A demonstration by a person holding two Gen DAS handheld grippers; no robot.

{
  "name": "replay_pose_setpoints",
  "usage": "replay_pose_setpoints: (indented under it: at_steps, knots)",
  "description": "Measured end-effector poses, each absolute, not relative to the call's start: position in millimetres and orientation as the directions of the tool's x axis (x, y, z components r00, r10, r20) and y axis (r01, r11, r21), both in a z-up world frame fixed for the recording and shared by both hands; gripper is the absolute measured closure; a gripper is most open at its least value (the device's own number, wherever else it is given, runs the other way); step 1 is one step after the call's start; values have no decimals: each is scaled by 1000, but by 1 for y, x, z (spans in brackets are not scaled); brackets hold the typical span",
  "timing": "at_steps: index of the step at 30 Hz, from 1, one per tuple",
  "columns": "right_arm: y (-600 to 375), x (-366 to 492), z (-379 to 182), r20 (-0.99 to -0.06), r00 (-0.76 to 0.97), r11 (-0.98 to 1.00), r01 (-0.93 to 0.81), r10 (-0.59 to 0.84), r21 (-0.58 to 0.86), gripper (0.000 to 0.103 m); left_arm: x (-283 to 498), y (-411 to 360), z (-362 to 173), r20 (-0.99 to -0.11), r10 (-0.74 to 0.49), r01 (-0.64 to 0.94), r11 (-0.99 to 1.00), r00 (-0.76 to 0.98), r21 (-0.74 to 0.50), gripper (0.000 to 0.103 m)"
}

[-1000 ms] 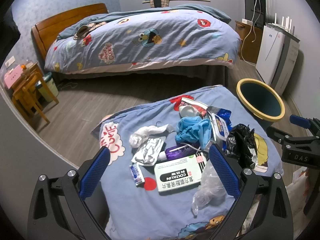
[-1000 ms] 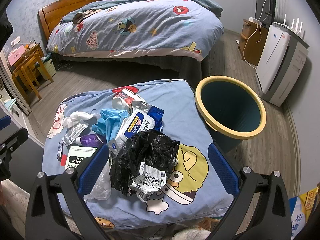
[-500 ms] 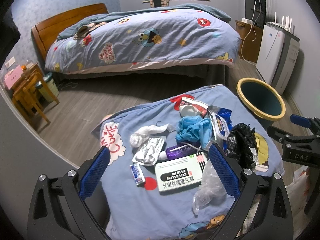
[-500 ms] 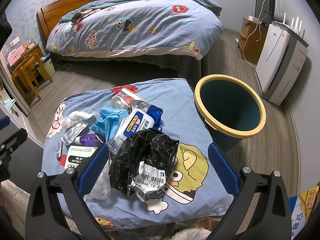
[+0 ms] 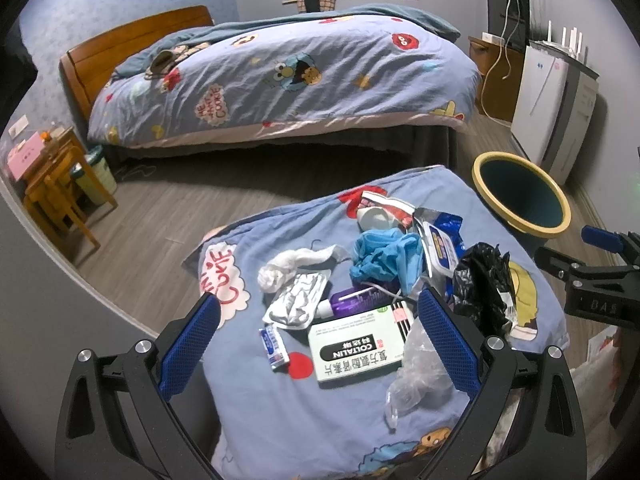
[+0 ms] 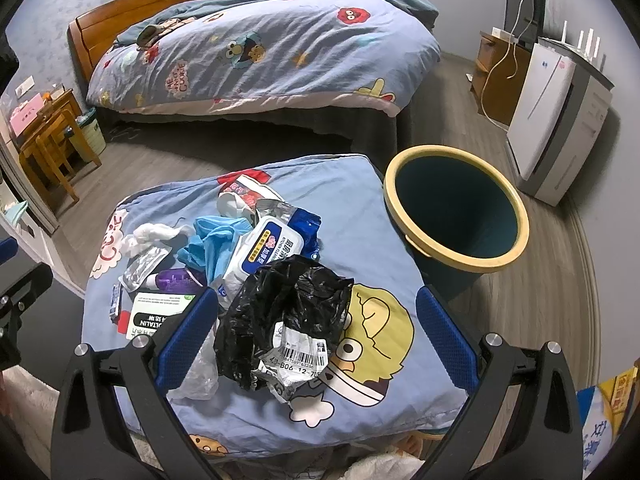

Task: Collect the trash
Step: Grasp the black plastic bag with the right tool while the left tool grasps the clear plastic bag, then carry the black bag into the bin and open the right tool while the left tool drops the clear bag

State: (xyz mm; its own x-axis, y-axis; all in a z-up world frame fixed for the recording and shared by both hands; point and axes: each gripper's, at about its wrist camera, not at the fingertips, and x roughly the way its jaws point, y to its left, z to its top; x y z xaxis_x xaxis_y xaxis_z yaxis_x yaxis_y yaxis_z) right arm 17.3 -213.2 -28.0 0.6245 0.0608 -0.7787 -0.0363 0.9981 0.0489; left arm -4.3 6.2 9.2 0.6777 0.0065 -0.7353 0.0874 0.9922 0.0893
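Trash lies heaped on a blue cartoon-print cushion. A crumpled black bag with a barcode label sits between the fingers of my open right gripper. My left gripper is open over a white-green medicine box, a purple tube and a foil blister pack. Blue gloves, a wet-wipes pack, white tissue, a small tube and clear plastic lie around. The teal bin with a yellow rim stands on the floor right of the cushion.
A large bed with a matching duvet fills the far side. Wooden side tables and a small green bin stand at the left. A white appliance and a wooden cabinet line the right wall.
Both grippers have barely shifted; the right one has eased slightly forward over the black bag. Nothing was picked up or released.
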Motion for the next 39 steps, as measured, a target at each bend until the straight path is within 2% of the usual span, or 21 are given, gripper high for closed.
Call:
replay_pose_setpoints:
  at_steps: [8, 15, 18, 20, 21, 22, 25, 28, 32, 33, 35, 37, 38, 39]
  knots:
    - [-221, 26, -35, -808, 581, 994, -10, 97, 112, 6, -5, 5, -4, -765, -66, 154, 987, 641, 43, 5]
    - [-236, 47, -48, -830, 529, 971, 43, 178, 236, 6, -2, -44, -37, -815, -79, 291, 950, 574, 113, 5]
    - [-238, 58, -57, -836, 501, 956, 58, 222, 289, 6, 2, -64, -56, -843, -102, 340, 935, 529, 101, 6]
    - [-237, 63, -66, -845, 475, 948, 65, 246, 312, 12, 5, -72, -67, -856, -118, 345, 935, 504, 74, 8]
    - [-236, 66, -72, -854, 455, 946, 66, 254, 317, 20, 6, -74, -72, -860, -129, 347, 936, 494, 59, 8]
    - [-235, 69, -79, -866, 427, 946, 69, 259, 316, 24, 6, -76, -76, -864, -139, 351, 935, 484, 46, 10]
    - [-239, 78, -92, -875, 396, 933, 105, 278, 343, 33, 11, -83, -91, -888, -151, 361, 933, 435, 19, 28]
    - [-245, 87, -100, -867, 393, 911, 141, 307, 387, 37, 18, -82, -108, -914, -136, 336, 942, 383, 1, 40]
    - [-239, 99, -113, -846, 364, 880, 127, 389, 459, 37, 23, -78, -121, -928, -132, 316, 949, 348, -16, 52]
    - [-236, 101, -115, -847, 353, 880, 117, 397, 461, 42, 24, -77, -122, -929, -136, 312, 950, 343, -24, 55]
    - [-229, 105, -120, -846, 322, 876, 92, 424, 474, 58, 25, -76, -124, -934, -130, 306, 952, 333, -24, 70]
    - [-226, 106, -120, -844, 312, 873, 80, 437, 481, 80, 27, -73, -123, -936, -136, 300, 953, 325, -34, 77]
    - [-225, 106, -118, -845, 313, 875, 75, 434, 478, 85, 28, -72, -121, -934, -137, 296, 954, 329, -35, 81]
    - [-225, 106, -115, -846, 320, 880, 70, 427, 471, 94, 28, -70, -119, -932, -139, 293, 955, 336, -37, 83]
